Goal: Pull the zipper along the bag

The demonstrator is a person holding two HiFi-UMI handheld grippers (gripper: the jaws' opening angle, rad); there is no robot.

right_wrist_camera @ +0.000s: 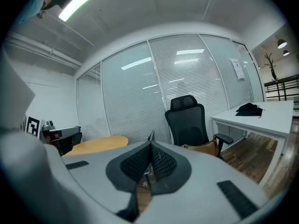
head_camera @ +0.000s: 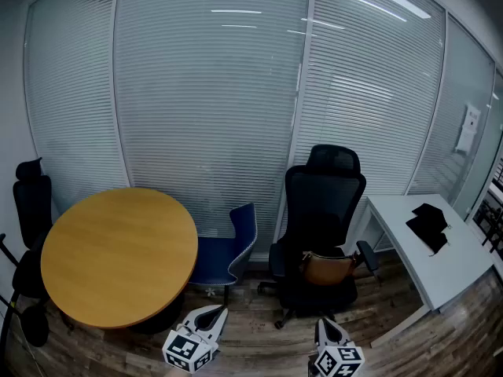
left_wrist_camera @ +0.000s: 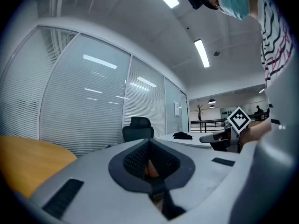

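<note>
A brown bag (head_camera: 326, 267) lies on the seat of a black office chair (head_camera: 322, 203) across the room; the right gripper view shows the bag (right_wrist_camera: 203, 148) beyond the jaws, and no zipper can be made out. My left gripper (head_camera: 212, 312) and right gripper (head_camera: 324, 324) hover low at the near edge of the head view, well short of the chair. Both are shut with nothing between the pads, as the left gripper (left_wrist_camera: 149, 141) and the right gripper (right_wrist_camera: 151, 143) show in their own views.
A round wooden table (head_camera: 118, 250) stands at the left with a blue chair (head_camera: 236, 246) beside it and another black chair (head_camera: 31, 203) at the far left. A white desk (head_camera: 440, 265) at the right carries a black object (head_camera: 428, 225). Glass walls with blinds close the back.
</note>
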